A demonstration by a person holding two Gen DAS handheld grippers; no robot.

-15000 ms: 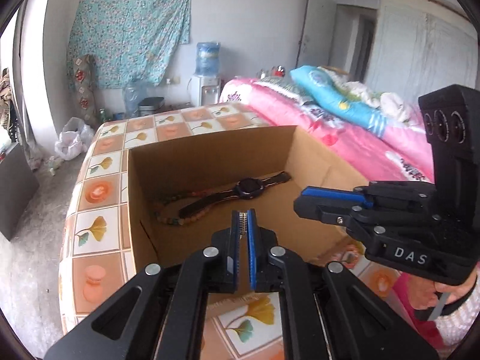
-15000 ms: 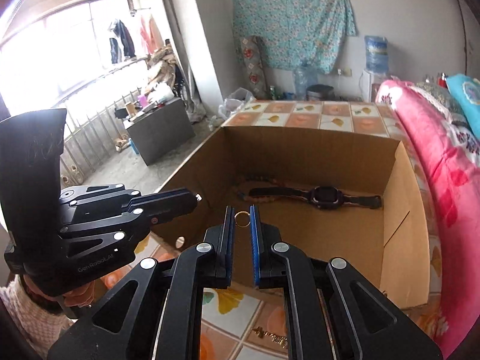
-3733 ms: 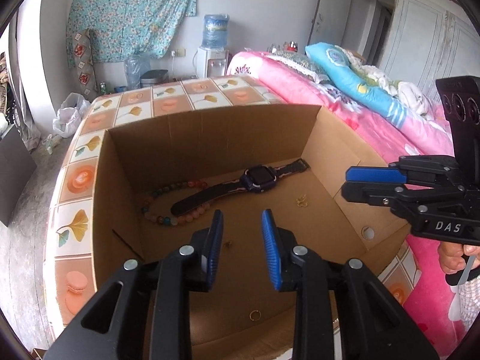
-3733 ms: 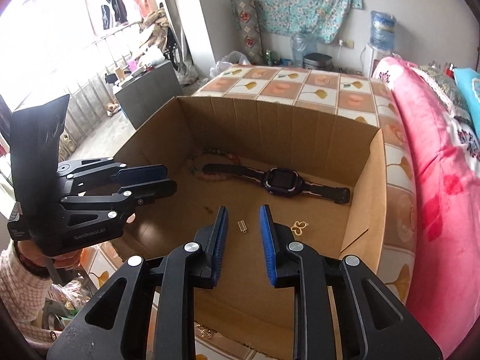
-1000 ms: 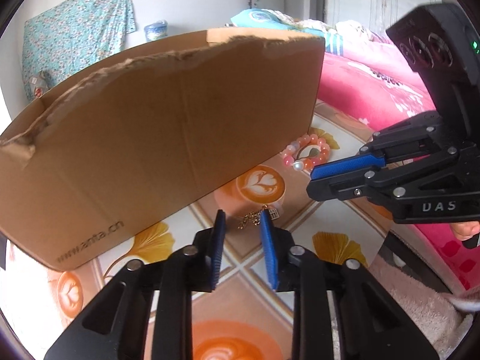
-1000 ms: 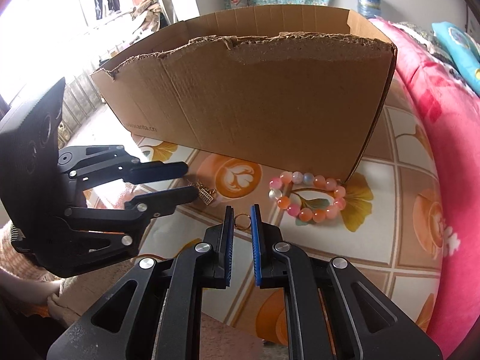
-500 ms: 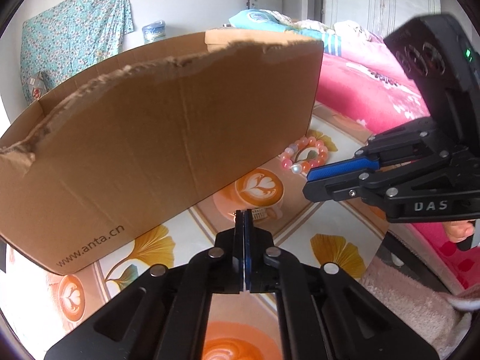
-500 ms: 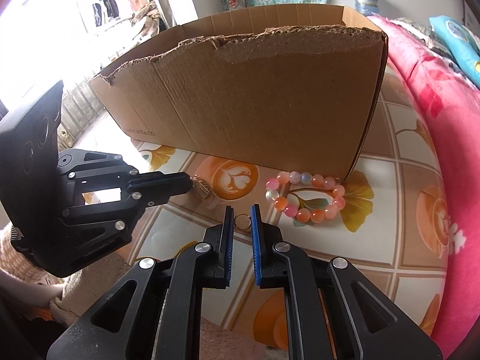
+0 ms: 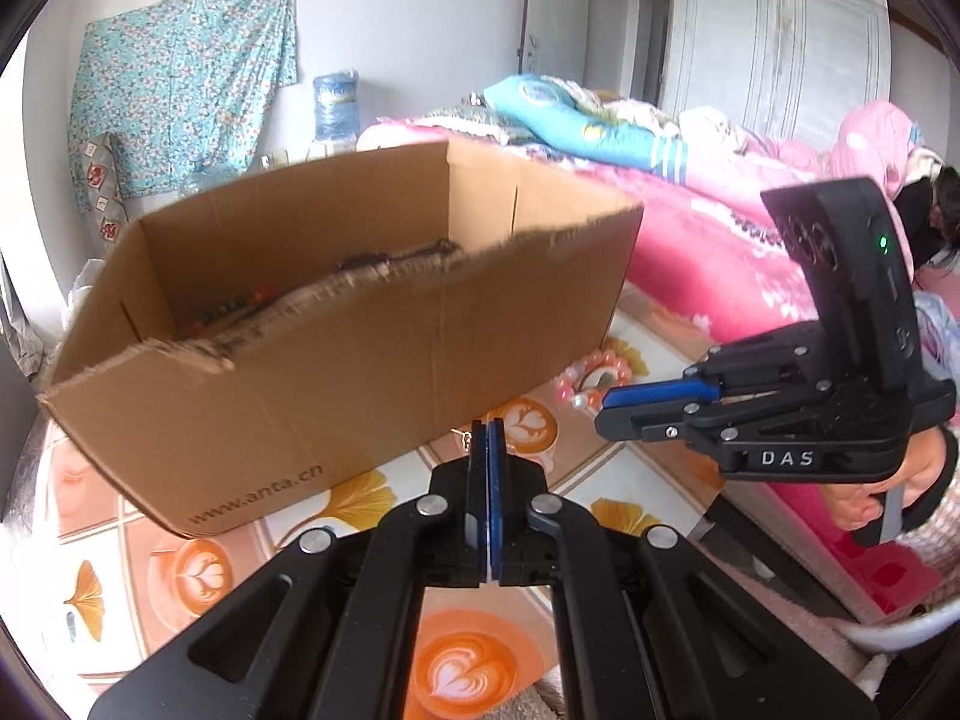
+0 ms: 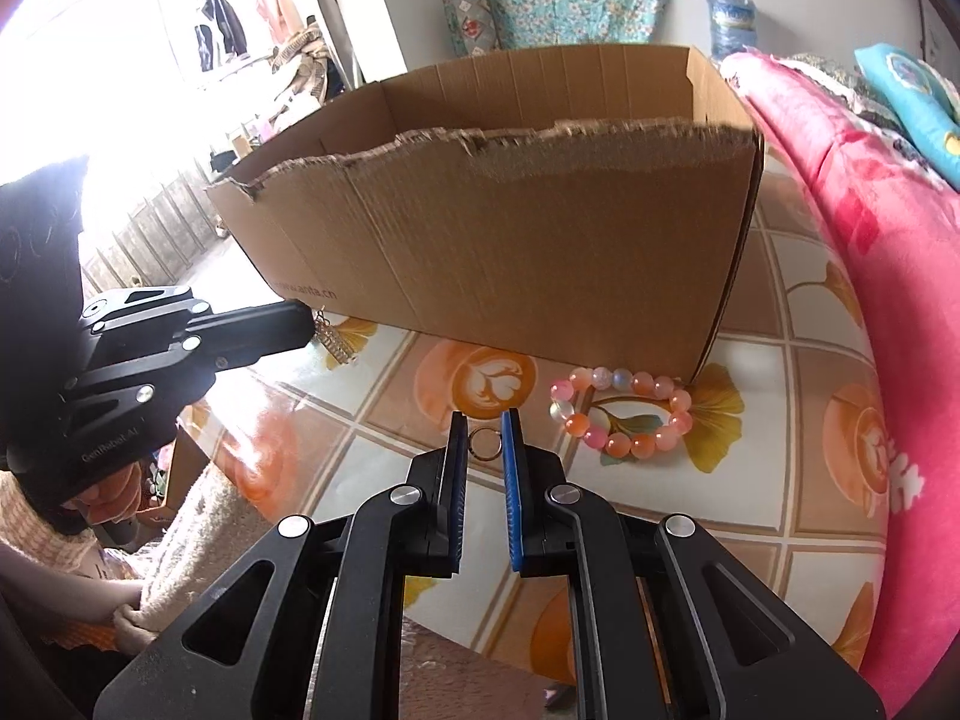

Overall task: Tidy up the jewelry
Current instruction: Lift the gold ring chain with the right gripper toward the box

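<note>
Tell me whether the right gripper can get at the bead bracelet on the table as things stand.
Probably not yet. The way to the bracelet is free: it lies bare on the table, just beside the right gripper. But that gripper is shut on a small ring, which would have to go into the box first.

We list as unreadable: items inside the cardboard box [image 9: 372,360], mostly hidden behind its torn front wall.
</note>
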